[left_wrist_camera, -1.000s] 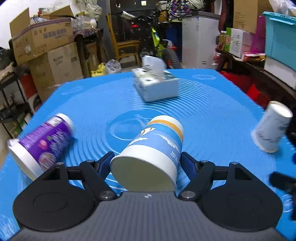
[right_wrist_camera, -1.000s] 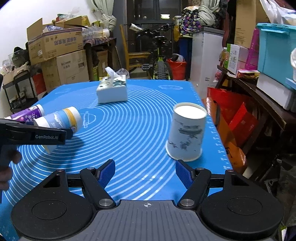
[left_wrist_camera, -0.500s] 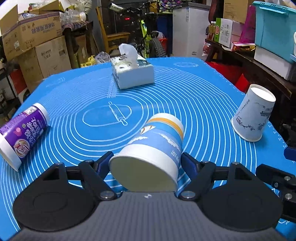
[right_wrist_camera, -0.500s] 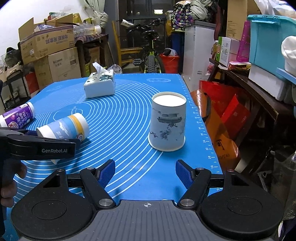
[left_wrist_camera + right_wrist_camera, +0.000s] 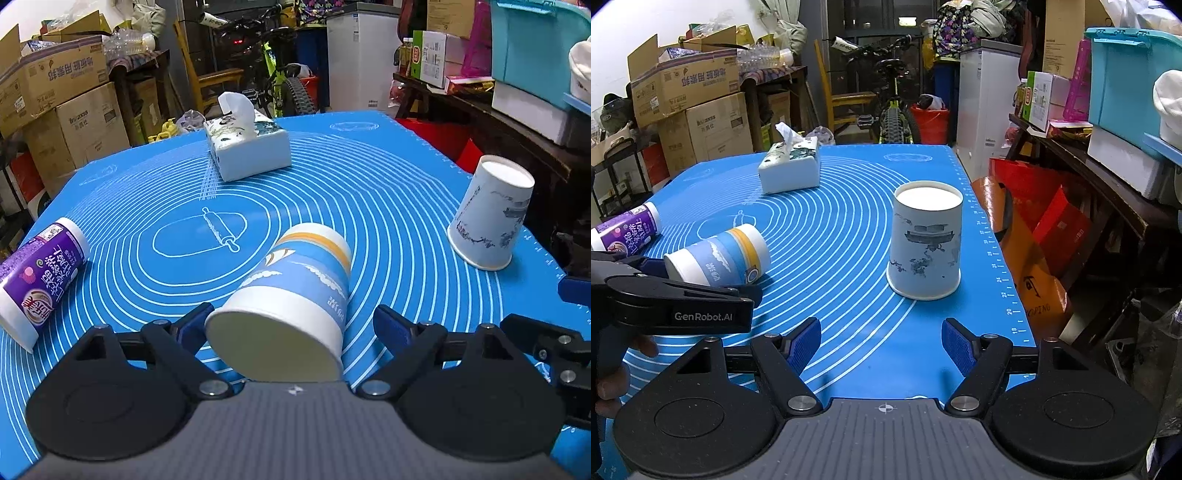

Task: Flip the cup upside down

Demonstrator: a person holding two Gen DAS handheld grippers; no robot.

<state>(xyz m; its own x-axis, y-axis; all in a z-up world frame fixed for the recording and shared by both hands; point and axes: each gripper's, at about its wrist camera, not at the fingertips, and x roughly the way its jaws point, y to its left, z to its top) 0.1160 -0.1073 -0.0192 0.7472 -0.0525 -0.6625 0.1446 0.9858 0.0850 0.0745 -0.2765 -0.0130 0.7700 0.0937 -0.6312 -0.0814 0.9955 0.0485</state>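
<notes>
A blue and white paper cup (image 5: 291,295) lies on its side on the blue mat (image 5: 369,206), rim toward my left gripper (image 5: 291,323). That gripper is open; the cup's rim end lies between its fingers, near the left one, with a gap at the right one. The cup also shows in the right wrist view (image 5: 718,256). A white paper cup with ink drawings (image 5: 925,240) stands upside down near the mat's right edge; it also shows in the left wrist view (image 5: 489,214). My right gripper (image 5: 881,345) is open and empty, short of the white cup.
A purple and white bottle (image 5: 38,280) lies on its side at the mat's left edge. A tissue box (image 5: 247,151) stands at the back. The table's right edge drops off to red bags (image 5: 1034,229). Boxes, a bicycle and a fridge stand behind.
The left gripper has opened: its right finger now stands clear of the blue cup, which lies on the mat. The right gripper has drawn closer to the white cup.
</notes>
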